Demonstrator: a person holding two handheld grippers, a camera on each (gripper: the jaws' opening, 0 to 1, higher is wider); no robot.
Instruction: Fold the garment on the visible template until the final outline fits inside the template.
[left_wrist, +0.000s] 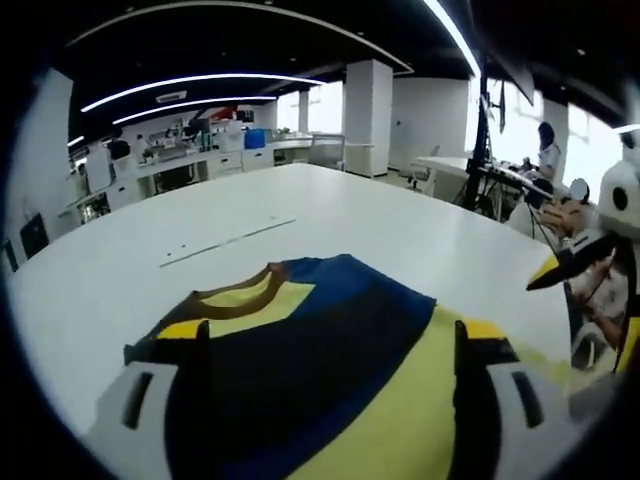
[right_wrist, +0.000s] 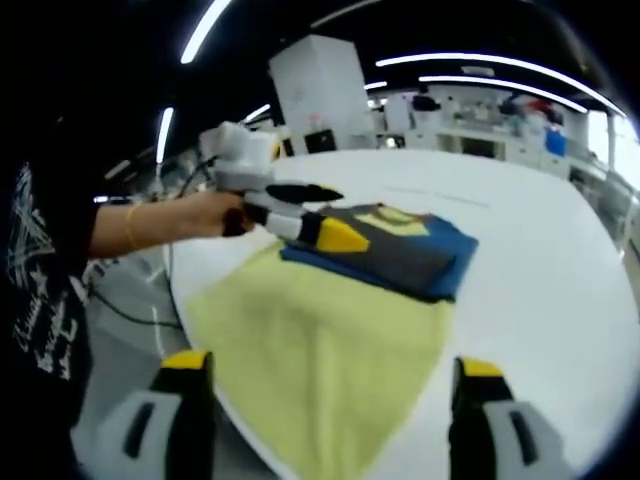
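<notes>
A folded garment (left_wrist: 300, 370), dark navy with blue and yellow panels and a brown-edged collar, lies on a pale yellow template (left_wrist: 400, 430) on the white table (left_wrist: 330, 210). My left gripper (left_wrist: 330, 345) hovers close over it, jaws wide apart and open, holding nothing. In the right gripper view the garment (right_wrist: 400, 245) covers the far end of the template (right_wrist: 320, 350). There the left gripper (right_wrist: 345, 213), held by a hand, reaches the garment's left edge. My right gripper (right_wrist: 330, 395) stands open above the template's near end, apart from the cloth.
One yellow-tipped finger (left_wrist: 560, 265) of the right gripper enters the left gripper view from the right. A person's arm (right_wrist: 150, 225) and dark shirt stand at the table's left edge. Desks, a pillar (left_wrist: 368, 115) and a seated person (left_wrist: 548, 150) lie beyond the table.
</notes>
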